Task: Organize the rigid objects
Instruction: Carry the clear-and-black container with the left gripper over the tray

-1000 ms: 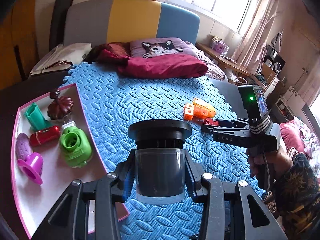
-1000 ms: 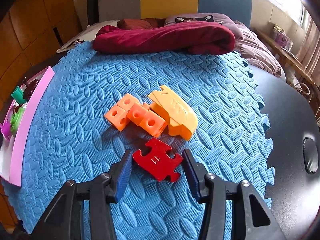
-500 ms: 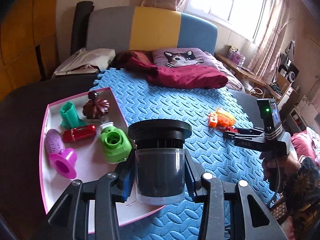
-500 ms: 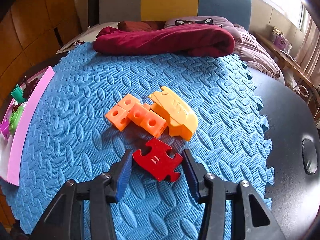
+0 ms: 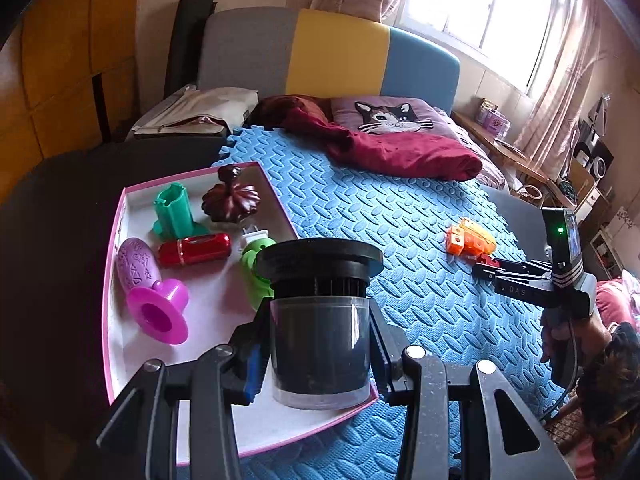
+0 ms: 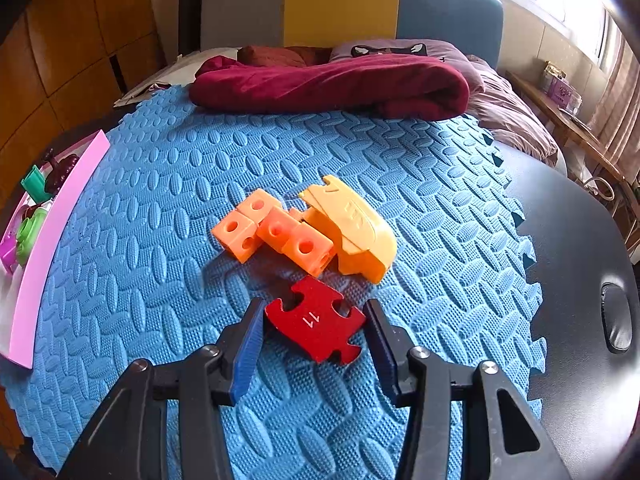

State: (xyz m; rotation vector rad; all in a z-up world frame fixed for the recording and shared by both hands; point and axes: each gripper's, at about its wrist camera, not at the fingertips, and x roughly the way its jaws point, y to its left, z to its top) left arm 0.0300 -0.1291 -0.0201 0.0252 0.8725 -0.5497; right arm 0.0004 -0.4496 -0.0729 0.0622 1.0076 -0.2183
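Directly ahead, between the right gripper's (image 6: 314, 338) parted pads and touching neither visibly, the red puzzle piece (image 6: 316, 322) lies flat on the blue foam mat (image 6: 160, 240), while the left gripper (image 5: 318, 344), clamped on a dark jar (image 5: 319, 344), hangs over the pink tray's (image 5: 110, 280) near corner.

1. Blue mat (image 6: 168, 208): embossed foam, matt, rough.
2. Red puzzle piece (image 6: 316, 320): smooth, slight sheen.
3. Orange cubes (image 6: 276, 236): glossy plastic.
4. Black canister (image 5: 318, 320): ribbed matt cap, glossy translucent wall.
5. Maroon blanket (image 6: 332, 84): soft cloth.
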